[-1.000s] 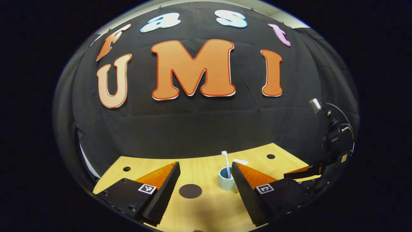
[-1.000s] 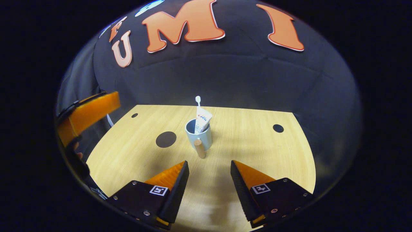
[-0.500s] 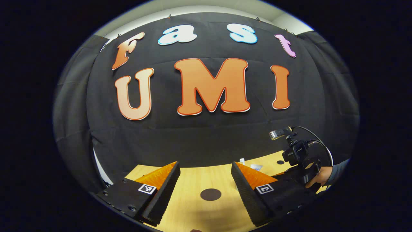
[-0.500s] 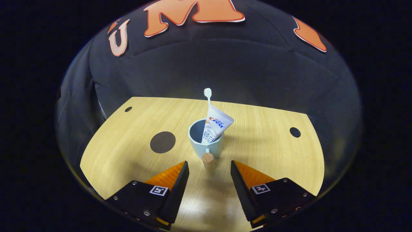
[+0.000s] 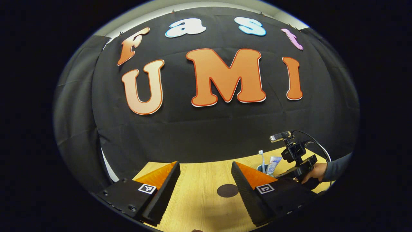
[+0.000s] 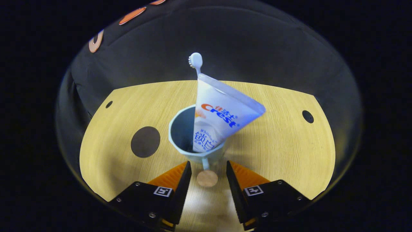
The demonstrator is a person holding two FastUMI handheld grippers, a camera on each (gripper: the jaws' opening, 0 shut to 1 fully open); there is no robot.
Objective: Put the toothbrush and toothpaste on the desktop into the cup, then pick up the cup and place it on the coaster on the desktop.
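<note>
The cup point(image 6: 193, 141) stands on the desk point(image 6: 283, 141) holding the toothbrush point(image 6: 195, 61) and toothpaste point(image 6: 219, 119). The right claw point(image 6: 208, 175) is apart, straddling the cup's wooden handle point(image 6: 207, 178): clamp squarely, lift level, then carry it to the coaster point(image 6: 145, 141). The left claw point(image 5: 205, 180) idles apart

The left gripper point(image 5: 204, 180) is held level and low, and its jaws are spread wide apart with nothing between them. In the left gripper view, the right gripper point(image 5: 297, 161) is seen farther off at the right side, and it is gripped from behind by a hand point(image 5: 313, 170) with a dark sleeve point(image 5: 336, 166). The right gripper point(image 6: 208, 175) is tilted downward, and its jaws are parted, a little narrower, with nothing pressed between them.
</note>
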